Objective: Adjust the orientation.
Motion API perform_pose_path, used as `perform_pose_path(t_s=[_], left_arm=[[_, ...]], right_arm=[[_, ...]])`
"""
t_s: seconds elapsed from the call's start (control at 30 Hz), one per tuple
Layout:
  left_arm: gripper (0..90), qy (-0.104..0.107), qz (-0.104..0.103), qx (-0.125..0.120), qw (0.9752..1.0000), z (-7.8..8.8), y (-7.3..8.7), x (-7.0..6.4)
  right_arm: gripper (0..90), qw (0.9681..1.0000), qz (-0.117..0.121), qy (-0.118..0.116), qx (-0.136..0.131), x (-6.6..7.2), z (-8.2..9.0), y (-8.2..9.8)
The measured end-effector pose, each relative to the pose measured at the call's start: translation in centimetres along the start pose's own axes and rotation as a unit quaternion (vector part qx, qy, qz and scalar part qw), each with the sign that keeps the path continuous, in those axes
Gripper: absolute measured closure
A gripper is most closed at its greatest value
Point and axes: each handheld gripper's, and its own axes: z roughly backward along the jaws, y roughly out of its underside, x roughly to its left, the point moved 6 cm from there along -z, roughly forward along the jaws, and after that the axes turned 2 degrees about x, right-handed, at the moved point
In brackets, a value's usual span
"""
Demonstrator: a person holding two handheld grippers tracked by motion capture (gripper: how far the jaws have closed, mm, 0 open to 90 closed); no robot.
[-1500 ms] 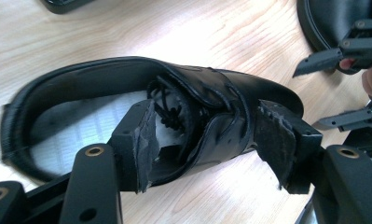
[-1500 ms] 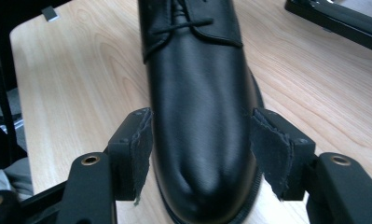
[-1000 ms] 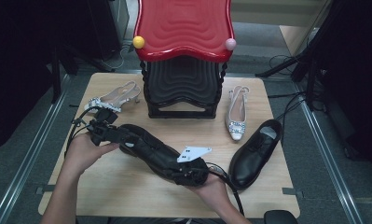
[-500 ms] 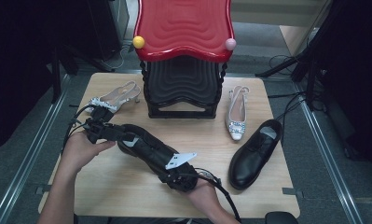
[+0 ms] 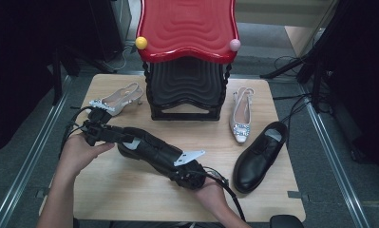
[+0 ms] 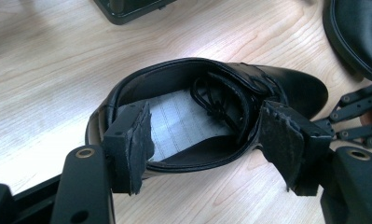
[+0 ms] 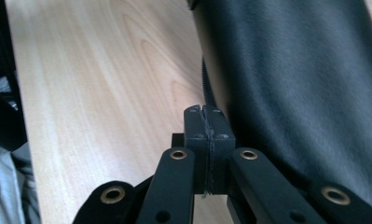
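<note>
A black lace-up shoe (image 5: 151,148) lies on the wooden table (image 5: 130,194), heel toward the left. My left gripper (image 5: 127,139) reaches in from the left. In the left gripper view its jaws (image 6: 207,114) stand wide open across the shoe's heel opening (image 6: 183,123), one pad over the insole and the other outside the shoe's side. My right gripper (image 5: 172,167), with a grey plate on top, is at the shoe's toe end. In the right gripper view its pads (image 7: 209,119) are pressed together with nothing between them, right beside the shoe's black leather (image 7: 295,79).
A second black shoe (image 5: 260,156) lies at the right. One silver slingback heel (image 5: 115,100) sits at the back left, another (image 5: 241,114) right of a black rack with a red top (image 5: 187,57). Cables trail off both table sides.
The right gripper and the shoe's toe end have shifted slightly left and toward me, then back a little. The left hand has stayed about where it was.
</note>
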Motion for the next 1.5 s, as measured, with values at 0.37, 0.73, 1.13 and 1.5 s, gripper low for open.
perform_pose_path(t_s=[0.37,0.73,1.13,1.5], left_arm=[[35.0,-0.010,0.018,-0.006,0.9998,0.7,0.8,0.8],[35.0,-0.025,0.042,-0.010,0.9987,1.6,2.3,1.9],[38.1,-0.040,0.055,-0.027,0.9973,2.5,3.5,3.0],[83.4,-0.077,0.053,-0.057,0.9940,2.9,4.3,4.9]], right_arm=[[90.0,0.9997,-0.021,0.014,-0.007,-2.2,0.5,-0.5],[90.0,0.9988,-0.037,0.028,-0.014,-4.4,0.5,-1.3],[90.0,0.9974,-0.048,0.047,-0.025,-6.7,0.8,-2.2],[90.0,0.9959,-0.056,0.063,-0.032,-7.9,0.9,-2.7]])
